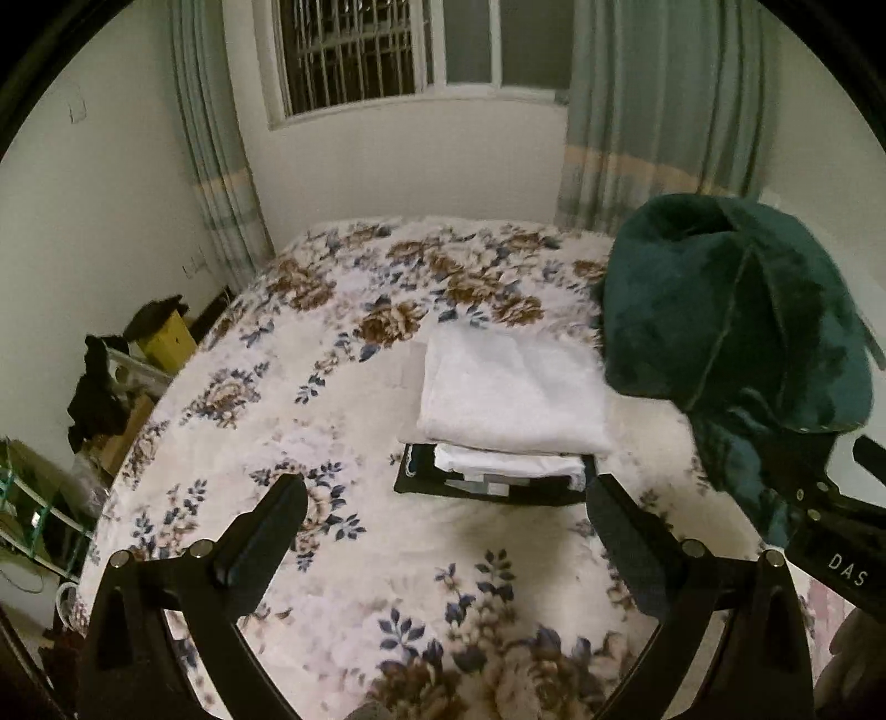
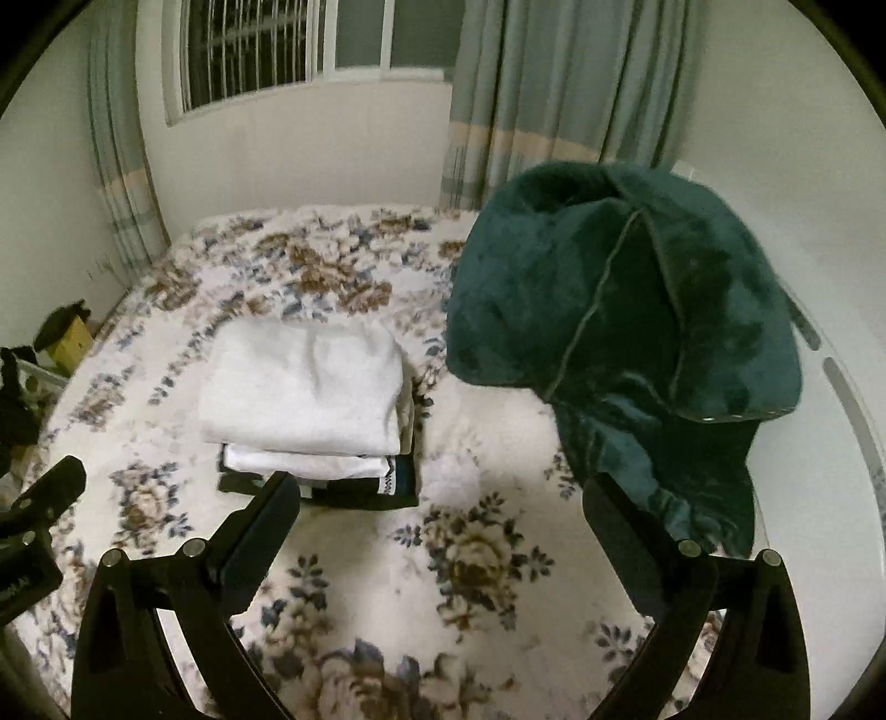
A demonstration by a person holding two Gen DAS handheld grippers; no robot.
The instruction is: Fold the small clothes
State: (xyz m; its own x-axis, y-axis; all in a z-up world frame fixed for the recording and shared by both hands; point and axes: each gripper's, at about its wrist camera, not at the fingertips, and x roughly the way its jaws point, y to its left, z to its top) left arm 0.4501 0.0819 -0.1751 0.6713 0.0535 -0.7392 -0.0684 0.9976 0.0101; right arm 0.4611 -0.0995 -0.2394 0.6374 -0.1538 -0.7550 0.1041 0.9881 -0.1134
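Observation:
A stack of folded clothes lies on the floral bed: a white folded garment [image 1: 512,396] on top, with white and black pieces [image 1: 493,479] under it. It also shows in the right wrist view [image 2: 302,382]. A dark green fleece garment [image 1: 731,327] sits crumpled and raised at the right [image 2: 631,310]. My left gripper [image 1: 446,507] is open and empty, just short of the stack. My right gripper [image 2: 440,501] is open and empty, between the stack and the green garment; its right finger [image 2: 626,537] is close to the garment's lower edge.
The bed's floral blanket [image 1: 343,554] fills the foreground. The bed's left edge drops to clutter on the floor: a yellow box [image 1: 166,332], black cloth [image 1: 97,393] and a wire rack [image 1: 33,515]. Curtains and a barred window [image 1: 354,50] are behind. A white wall is at right.

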